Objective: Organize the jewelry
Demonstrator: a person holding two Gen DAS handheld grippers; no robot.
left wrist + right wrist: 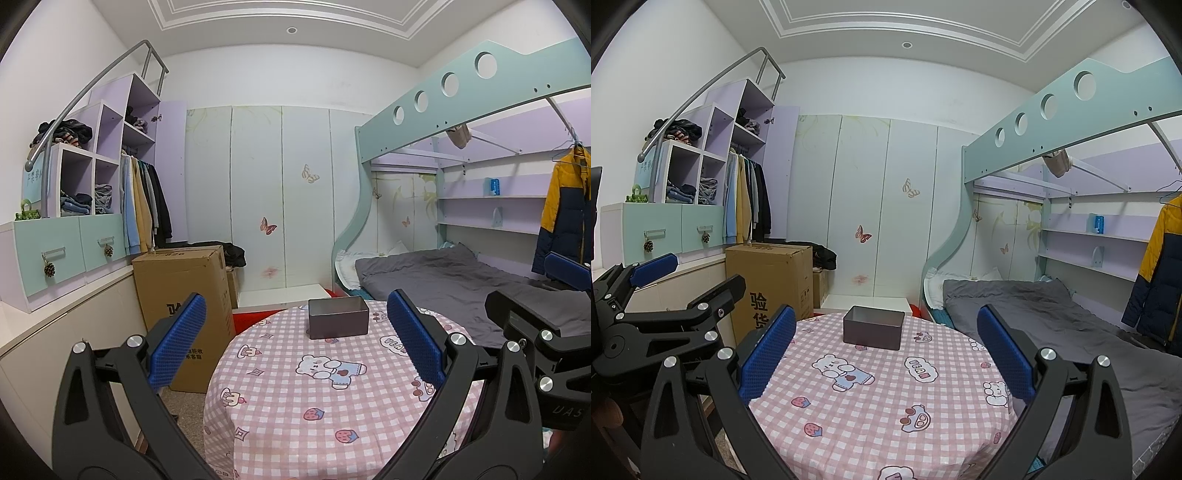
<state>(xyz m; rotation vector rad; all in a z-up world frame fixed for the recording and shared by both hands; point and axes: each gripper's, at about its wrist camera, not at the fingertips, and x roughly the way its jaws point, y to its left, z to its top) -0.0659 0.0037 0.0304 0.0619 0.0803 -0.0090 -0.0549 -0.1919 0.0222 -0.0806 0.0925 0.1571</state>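
- Grippers, both views: left gripper (295, 339) and right gripper (886, 354) are raised above the near part of the round table (280, 443), each with its blue pads (181, 339) spread wide and nothing between them.
- Relative position: in the right wrist view the left gripper appears at the far left edge, beside the table and apart from it; in the left wrist view the right gripper shows at the far right edge.
- Task object: a dark rectangular tin box (338, 317), lid absent and mouth upward, stands on the checked tablecloth (295, 413) at the far side of the table, well apart from both grippers.
- Orientation: the box sits flat on its base; its long axis runs roughly left to right across both views, a long wall facing the cameras.
- Contents: the interior is not visible from this angle, and no jewelry can be made out on the cloth.
- Step in hand (judgement): an opening or resting stage, with nothing grasped.
- Next move (judgement): locating a piece of jewelry, which calls for a fine pinch on a small item, then carrying it over the open mouth of the box.
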